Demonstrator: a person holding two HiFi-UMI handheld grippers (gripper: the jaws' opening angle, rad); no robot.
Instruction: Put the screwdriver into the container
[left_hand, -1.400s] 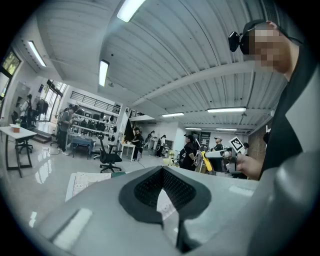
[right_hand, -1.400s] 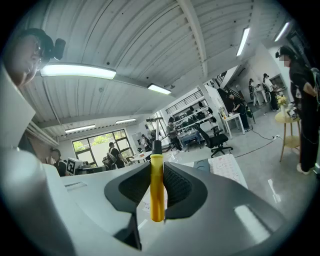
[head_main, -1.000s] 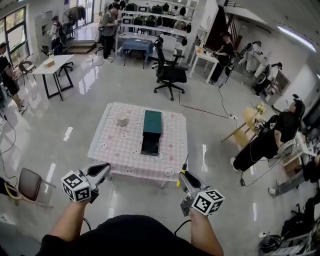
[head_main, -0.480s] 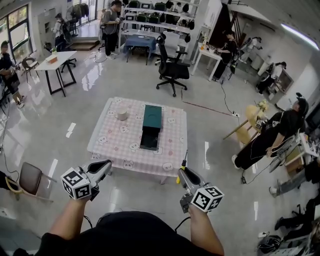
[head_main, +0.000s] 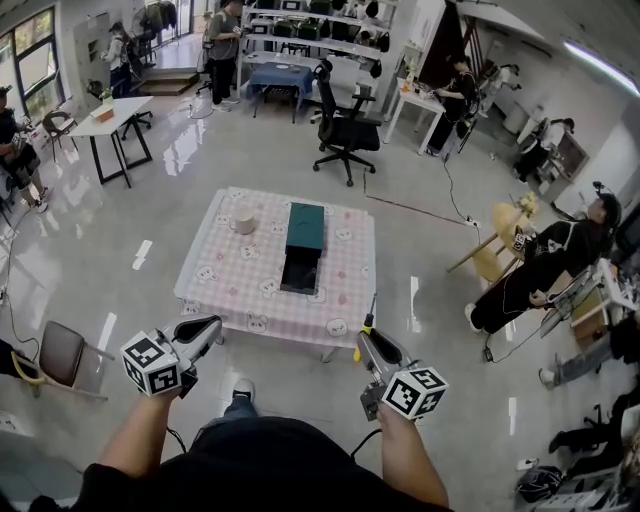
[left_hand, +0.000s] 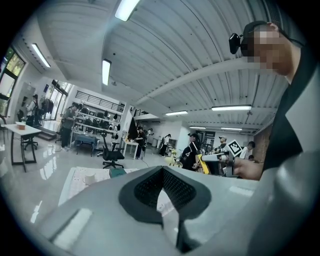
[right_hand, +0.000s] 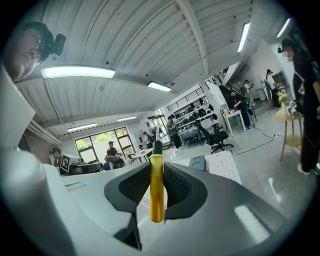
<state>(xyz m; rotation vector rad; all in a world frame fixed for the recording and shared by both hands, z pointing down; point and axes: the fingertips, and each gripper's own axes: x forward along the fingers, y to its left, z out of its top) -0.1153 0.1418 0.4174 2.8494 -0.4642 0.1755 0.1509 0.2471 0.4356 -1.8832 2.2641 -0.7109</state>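
A yellow-handled screwdriver (head_main: 364, 334) (right_hand: 156, 187) stands upright between the jaws of my right gripper (head_main: 366, 343) (right_hand: 157, 171), which is shut on its handle; the shaft points up and away. My left gripper (head_main: 207, 331) (left_hand: 163, 173) is shut with nothing in it. Both are held at waist height, short of the table (head_main: 232, 288) with the pink checked cloth. On that table lies a dark green container (head_main: 304, 238) with its drawer pulled open toward me. The container (right_hand: 198, 162) also shows small beyond the right jaws.
A white cup (head_main: 243, 224) stands on the table left of the container. A black office chair (head_main: 342, 133) is behind the table, a brown chair (head_main: 57, 358) at my left. A person in black (head_main: 530, 275) sits at the right. Cables lie on the shiny floor.
Both grippers keep their pose and the screwdriver stays clamped. The view has shifted slightly, and a shoe now shows on the floor below the table's near edge.
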